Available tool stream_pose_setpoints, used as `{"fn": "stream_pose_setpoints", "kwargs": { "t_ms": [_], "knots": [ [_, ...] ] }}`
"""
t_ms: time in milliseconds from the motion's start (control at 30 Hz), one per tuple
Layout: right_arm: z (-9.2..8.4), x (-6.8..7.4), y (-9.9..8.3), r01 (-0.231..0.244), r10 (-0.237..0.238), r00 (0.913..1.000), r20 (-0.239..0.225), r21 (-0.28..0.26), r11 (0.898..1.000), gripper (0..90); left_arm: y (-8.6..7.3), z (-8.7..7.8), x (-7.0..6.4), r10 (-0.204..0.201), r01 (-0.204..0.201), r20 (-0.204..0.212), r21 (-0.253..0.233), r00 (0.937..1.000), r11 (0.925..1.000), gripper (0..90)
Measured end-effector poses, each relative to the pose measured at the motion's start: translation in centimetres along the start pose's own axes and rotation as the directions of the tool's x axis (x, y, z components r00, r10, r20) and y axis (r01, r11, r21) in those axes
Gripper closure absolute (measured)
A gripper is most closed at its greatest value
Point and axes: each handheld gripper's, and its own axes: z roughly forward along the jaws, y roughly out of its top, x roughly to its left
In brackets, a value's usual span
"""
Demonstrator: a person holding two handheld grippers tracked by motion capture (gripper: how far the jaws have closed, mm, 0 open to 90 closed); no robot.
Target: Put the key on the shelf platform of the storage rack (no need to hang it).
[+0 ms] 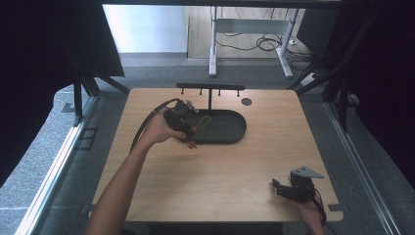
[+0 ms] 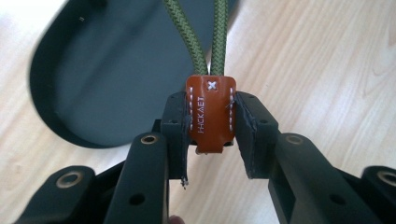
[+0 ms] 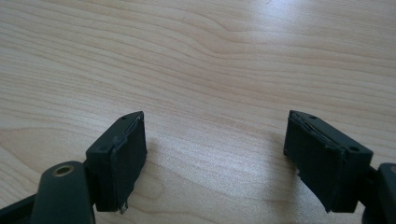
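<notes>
Leather made up the stiff part of the thing in hand: a small brown tab (image 2: pixel 210 114) stitched in white, from which a loop of green braided cord (image 2: pixel 189 39) ran up and away over the dark oval tray (image 2: pixel 84 93). The left claw (image 2: pixel 211 126) was clamped on that tab, its black pads pressed against both long edges, just off the near rim of the tray on the wooden counter (image 1: pixel 220 171). Judged by its size and make, the piece was very light and would take no effort to lift; the cord was soft and would droop and swing freely, so it offered poor purchase and little control. The tab was the sensible place to grip, being flat, firm and narrow enough to sit squarely between the pads, though smooth leather might slip if pinched only at its end. The right claw (image 1: pixel 277 187) rested near the front right corner of the counter, its jaws spread wide with nothing between them.
</notes>
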Motion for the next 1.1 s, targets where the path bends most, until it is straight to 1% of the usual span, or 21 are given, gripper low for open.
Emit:
{"fn": "stream_pose_setpoints", "kwargs": {
  "t_ms": [100,233,267,300,367,433,533,567,633,667,800,900,967,1100],
  "knots": [
    [0.0,0.0,0.0,0.000,0.000,1.0000,0.000,0.000,1.000,21.2,0.7,-0.3,0.6,0.000,0.000,-0.002,-0.005,1.0000,1.0000,67.3],
    [0.0,0.0,0.0,0.000,0.000,1.0000,0.001,0.000,1.000,21.2,1.3,-0.5,1.3,-0.006,0.007,0.022,-0.015,0.9997,0.9999,67.3],
    [0.0,0.0,0.0,0.001,-0.001,1.0000,0.001,0.000,1.000,21.2,1.5,-0.6,1.5,-0.005,0.005,0.022,-0.016,0.9998,0.9999,67.3],
    [0.0,0.0,0.0,0.001,-0.001,1.0000,0.002,0.000,1.000,21.2,1.7,-0.6,1.9,-0.014,0.015,0.040,-0.031,0.9991,0.9994,67.4],
    [0.0,0.0,0.0,0.001,-0.001,1.0000,0.002,0.000,1.000,21.2,1.7,-0.6,2.1,-0.010,0.011,0.046,-0.033,0.9989,0.9994,67.3],
    [0.0,0.0,0.0,0.001,-0.001,1.0000,0.002,0.000,1.000,21.2,1.9,-0.5,2.3,-0.007,0.007,0.038,-0.020,0.9992,0.9998,67.3],
    [0.0,0.0,0.0,0.002,-0.002,1.0000,0.004,0.000,1.000,21.2,2.3,-0.4,2.5,0.000,0.001,0.046,-0.018,0.9990,0.9998,67.3],
    [0.0,0.0,0.0,0.002,-0.002,1.0000,0.004,0.000,1.000,21.2,2.5,-0.4,2.5,-0.004,0.005,0.047,-0.018,0.9989,0.9998,67.4],
    [0.0,0.0,0.0,0.001,-0.001,1.0000,0.004,0.000,1.000,21.2,2.7,-0.4,2.7,-0.001,0.002,0.061,-0.023,0.9982,0.9997,67.3],
    [0.0,0.0,0.0,0.001,-0.001,1.0000,0.005,0.000,1.000,21.2,2.9,-0.3,2.7,0.003,-0.002,0.060,-0.016,0.9982,0.9999,67.3],
    [0.0,0.0,0.0,0.000,0.000,1.0000,0.005,0.000,1.000,21.2,3.6,-0.2,2.8,0.024,-0.022,0.078,-0.025,0.9967,0.9994,67.3],
    [0.0,0.0,0.0,0.000,0.000,1.0000,0.006,0.000,1.000,21.2,4.1,-0.1,2.9,0.024,-0.021,0.092,-0.033,0.9955,0.9992,67.3],
    [0.0,0.0,0.0,-0.001,0.001,1.0000,0.007,0.000,1.000,21.2,4.4,0.1,3.0,0.024,-0.022,0.088,-0.026,0.9959,0.9994,67.3],
    [0.0,0.0,0.0,-0.002,0.002,1.0000,0.008,0.000,1.000,21.2,5.1,0.6,3.3,0.025,-0.023,0.096,-0.024,0.9951,0.9994,67.3]
  ]
}}
